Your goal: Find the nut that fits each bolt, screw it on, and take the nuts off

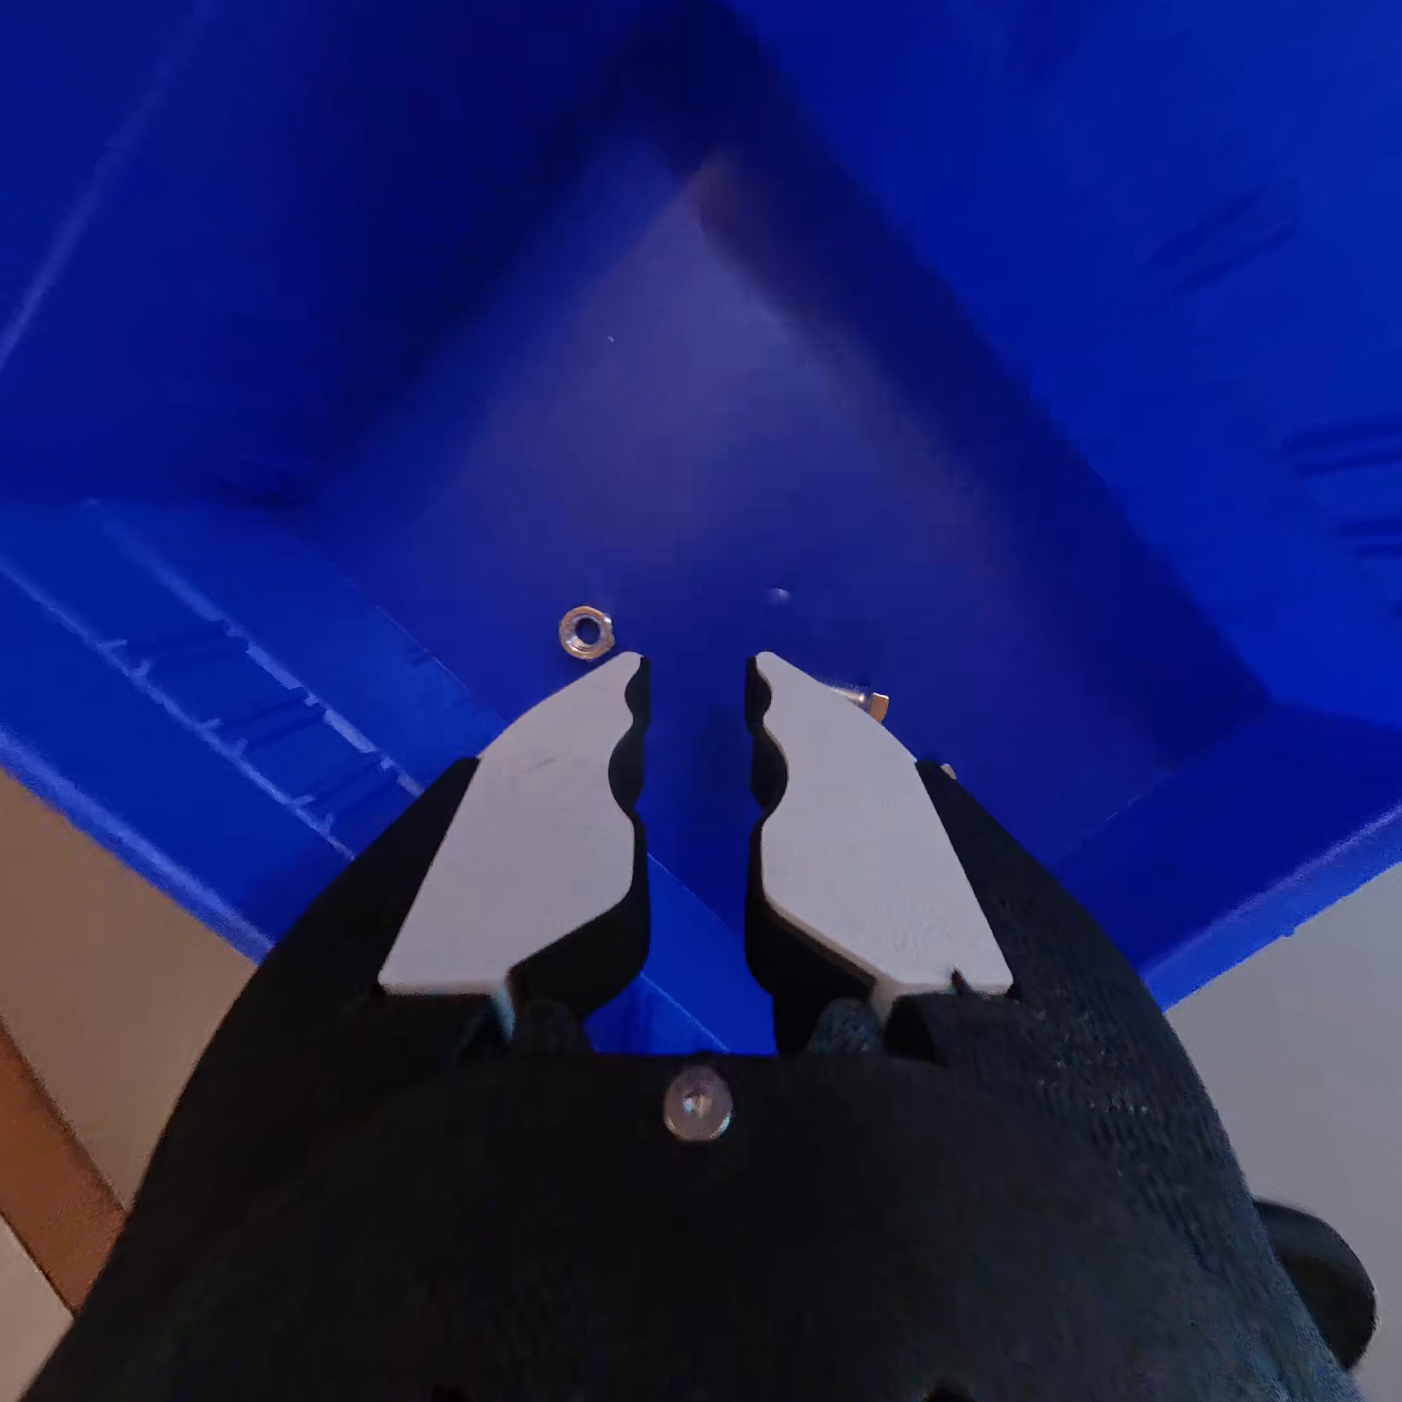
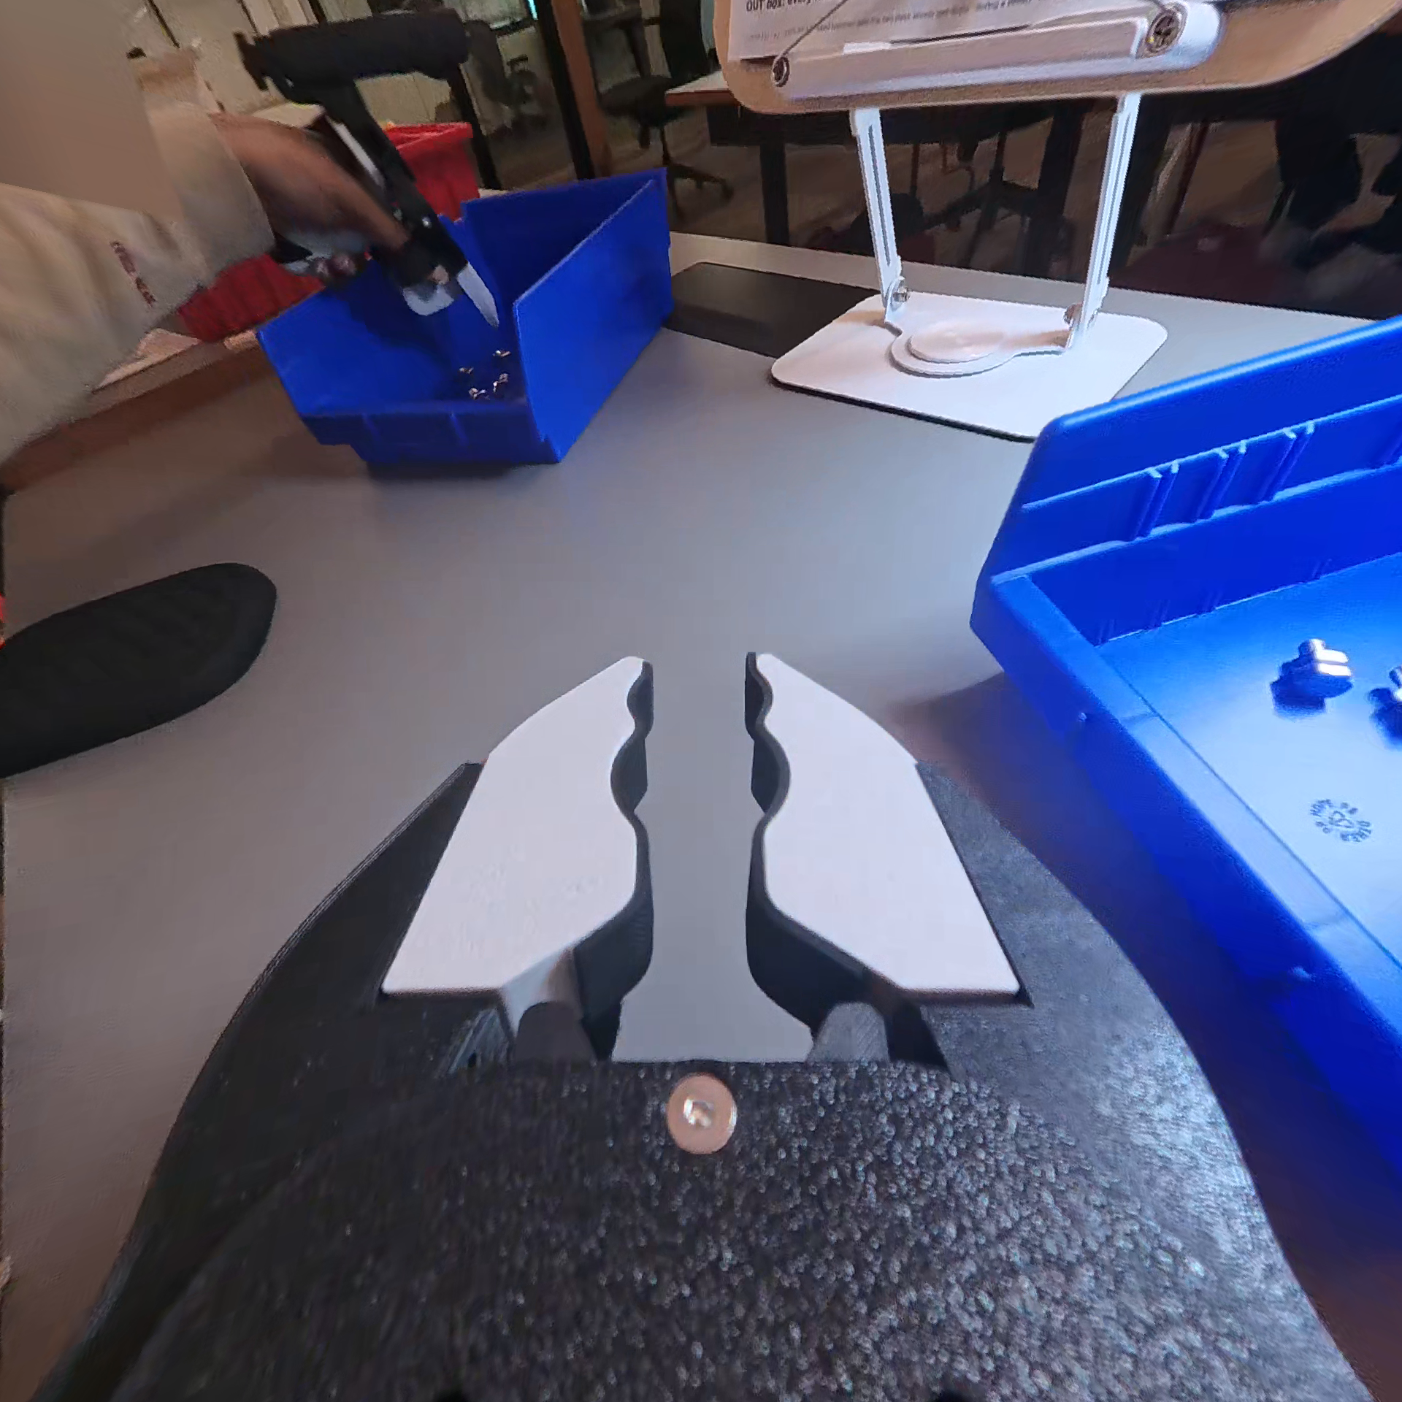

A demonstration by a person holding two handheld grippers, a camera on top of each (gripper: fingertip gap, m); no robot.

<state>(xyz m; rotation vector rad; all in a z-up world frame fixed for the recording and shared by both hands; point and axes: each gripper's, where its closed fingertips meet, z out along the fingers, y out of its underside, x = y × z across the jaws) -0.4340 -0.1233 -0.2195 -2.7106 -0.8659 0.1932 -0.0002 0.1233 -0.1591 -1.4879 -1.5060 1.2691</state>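
Silver nut [image 1: 580,632] flat on blue bin floor [image 1: 683,455]; bolt [image 1: 861,696] lying nearby, partly hidden.

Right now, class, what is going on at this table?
A person works with a pair of tongs in each hand. The left tongs are open and dipped into a blue bin, between a loose nut and a bolt, gripping neither. The right tongs hover open and empty over the grey table, beside a second blue bin.
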